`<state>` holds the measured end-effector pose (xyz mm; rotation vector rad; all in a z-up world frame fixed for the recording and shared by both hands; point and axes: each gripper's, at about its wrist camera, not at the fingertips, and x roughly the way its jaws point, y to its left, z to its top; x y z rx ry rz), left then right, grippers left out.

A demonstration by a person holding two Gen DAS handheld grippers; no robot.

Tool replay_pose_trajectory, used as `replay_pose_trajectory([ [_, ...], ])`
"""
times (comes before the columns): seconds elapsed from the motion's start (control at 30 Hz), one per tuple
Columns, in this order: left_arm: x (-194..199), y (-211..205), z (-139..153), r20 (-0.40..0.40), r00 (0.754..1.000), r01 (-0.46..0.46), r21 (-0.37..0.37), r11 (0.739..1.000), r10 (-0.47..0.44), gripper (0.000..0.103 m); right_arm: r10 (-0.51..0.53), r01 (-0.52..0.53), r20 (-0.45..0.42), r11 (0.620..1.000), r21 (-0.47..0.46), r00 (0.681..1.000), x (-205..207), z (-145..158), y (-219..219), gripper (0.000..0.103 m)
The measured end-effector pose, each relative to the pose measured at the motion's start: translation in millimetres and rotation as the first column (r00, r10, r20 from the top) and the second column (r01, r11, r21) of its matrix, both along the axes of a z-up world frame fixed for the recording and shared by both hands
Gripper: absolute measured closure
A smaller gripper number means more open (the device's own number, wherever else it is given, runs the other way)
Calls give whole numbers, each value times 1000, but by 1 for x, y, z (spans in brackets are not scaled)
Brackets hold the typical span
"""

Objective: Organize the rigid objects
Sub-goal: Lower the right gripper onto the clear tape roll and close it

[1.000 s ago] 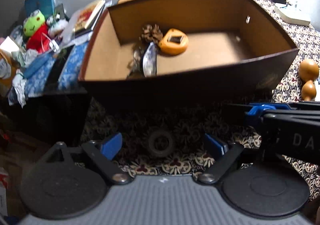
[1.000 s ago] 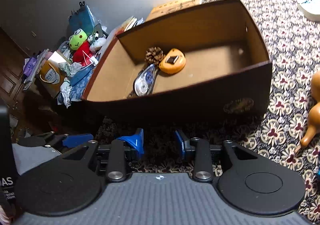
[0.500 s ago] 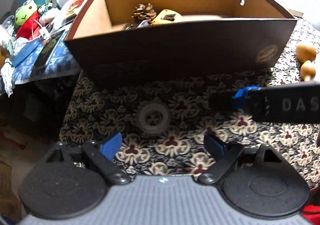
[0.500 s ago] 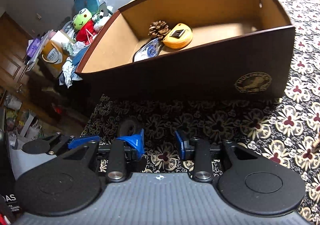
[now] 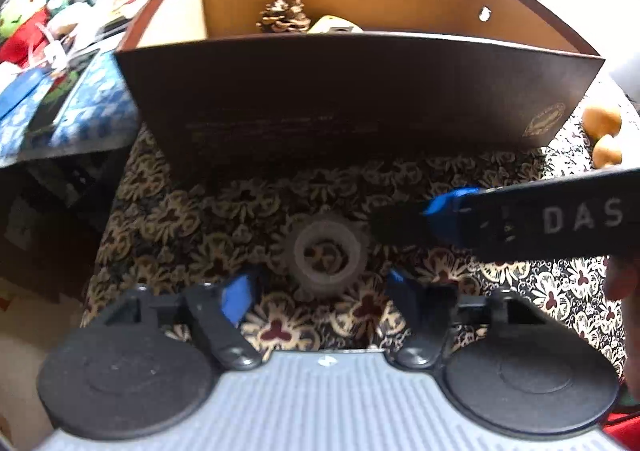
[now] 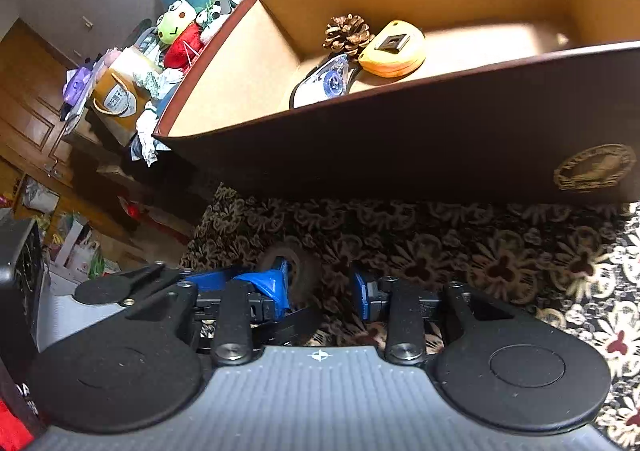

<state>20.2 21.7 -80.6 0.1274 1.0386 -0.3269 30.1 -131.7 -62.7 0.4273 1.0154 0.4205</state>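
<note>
A clear tape roll (image 5: 326,251) lies flat on the flower-patterned cloth (image 5: 168,219) in front of the brown box (image 5: 360,99). My left gripper (image 5: 320,294) is open just short of the roll, one finger on each side. My right gripper (image 5: 436,217) reaches in from the right, its tip close to the roll. In the right wrist view the right gripper (image 6: 320,287) stands open low over the cloth, and the tape roll (image 6: 298,265) is partly hidden behind its left finger. The box (image 6: 400,155) holds a pine cone (image 6: 347,33), an orange tape measure (image 6: 392,49) and a correction tape dispenser (image 6: 324,81).
Two small gourds (image 5: 600,123) lie right of the box. A cluttered side table with a frog plush (image 6: 178,25), bags and blue cloth stands to the left, below the cloth's edge. The box's tall front wall rises right behind the roll.
Both grippers have dropped lower and come closer to the tape roll. The box front now fills more of both views and hides most of its contents from the left wrist.
</note>
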Motion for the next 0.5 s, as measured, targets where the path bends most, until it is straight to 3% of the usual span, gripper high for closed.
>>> replay_pose_trajectory([
  [0.13, 6, 0, 0, 12, 999, 36, -15, 999, -36, 43, 9, -8, -26, 1000, 19, 1000, 5, -4, 9, 87],
  [0.27, 7, 0, 1, 37, 997, 71, -10, 997, -71, 63, 5, -4, -51, 1000, 20, 999, 10, -8, 15, 87],
  [0.5, 2, -3, 4, 63, 989, 134, 15, 991, -135, 64, 15, -17, -50, 999, -38, 999, 11, -11, 27, 95],
])
